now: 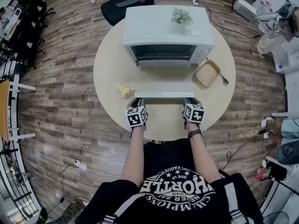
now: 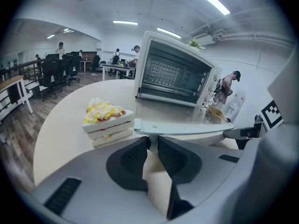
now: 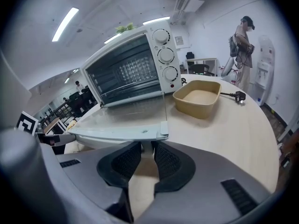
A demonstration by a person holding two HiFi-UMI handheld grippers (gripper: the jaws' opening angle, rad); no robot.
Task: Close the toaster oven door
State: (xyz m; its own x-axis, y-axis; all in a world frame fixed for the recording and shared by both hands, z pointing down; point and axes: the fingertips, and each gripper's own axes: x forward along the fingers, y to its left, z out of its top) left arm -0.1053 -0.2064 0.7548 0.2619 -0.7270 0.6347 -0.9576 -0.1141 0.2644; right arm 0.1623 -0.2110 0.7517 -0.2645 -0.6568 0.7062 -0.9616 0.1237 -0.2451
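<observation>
**Both claws clamped on the dropped door**

The toaster oven [image 1: 154, 29] is sitting at the far side of the round table [image 1: 107, 64], and its door [image 1: 164, 80] is lying fully open, flat out from the oven's front towards the person. The handle [image 1: 163, 95] is running along the door's near edge.

The left gripper [image 2: 153, 141] is pinching at the handle's left end. Its ribbed pads are closing in on what looks like a short white stem under the bar, though only a sliver of it is showing. The right gripper [image 3: 147, 146] is gripping the same way at the right end.

From the head view, the marker cubes [image 1: 136, 116] are covering both sets of fingertips, so the grip is readable only from the gripper views.

A cake slice [image 2: 108, 122] is sitting just left of the door. A tan tray [image 3: 198, 97] is lying right of the oven's front, a plug [image 3: 238, 96] beyond it. A plant [image 1: 181, 17] is standing on the oven's top. The oven's inside is showing only dimly.
</observation>
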